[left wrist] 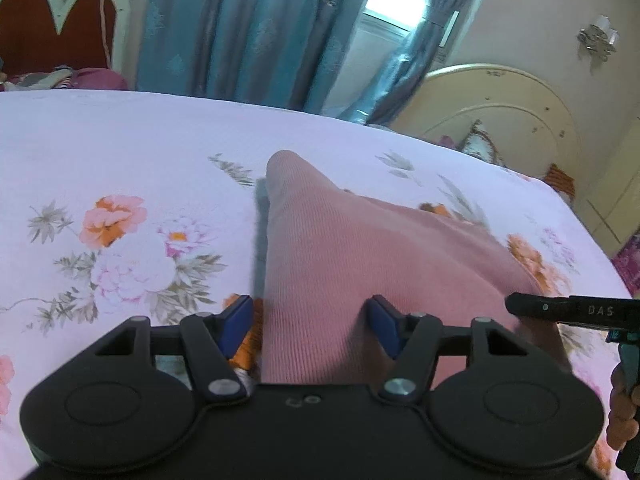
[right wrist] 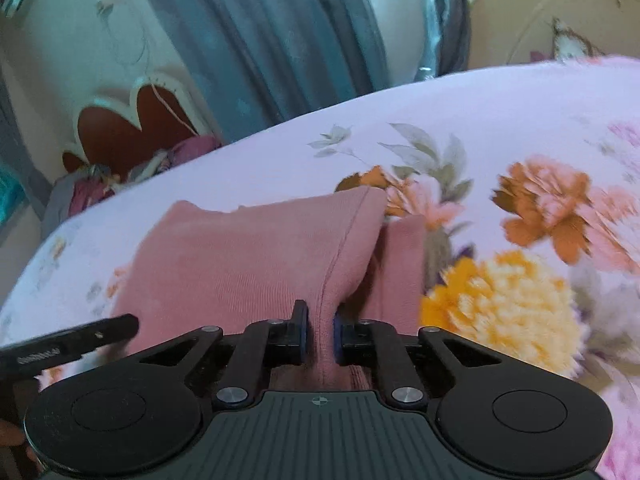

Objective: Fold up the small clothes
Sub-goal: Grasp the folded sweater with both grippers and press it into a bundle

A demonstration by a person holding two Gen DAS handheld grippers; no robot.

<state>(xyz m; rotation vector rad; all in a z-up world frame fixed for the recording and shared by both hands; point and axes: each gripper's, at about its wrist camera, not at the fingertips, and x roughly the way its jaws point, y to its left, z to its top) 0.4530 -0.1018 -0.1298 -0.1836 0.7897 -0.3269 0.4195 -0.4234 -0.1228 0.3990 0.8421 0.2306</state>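
Floral bedsheet [left wrist: 120, 152] covers the bed, pink ribbed garment [left wrist: 340, 264] lies on it mid-frame, one narrow end pointing toward the blue curtains [left wrist: 248, 24]. Left gripper [left wrist: 312, 316] sits at the near edge of the garment, its 2 blue pads spread wide, cloth between them but neither pad pressing it. Right gripper [right wrist: 320, 332] is at the garment's right side, jaws nearly closed and pinching a raised fold of the pink fabric along a seam. Cream headboard [left wrist: 500, 108] at far right. Right-wrist view is blurred at the right.
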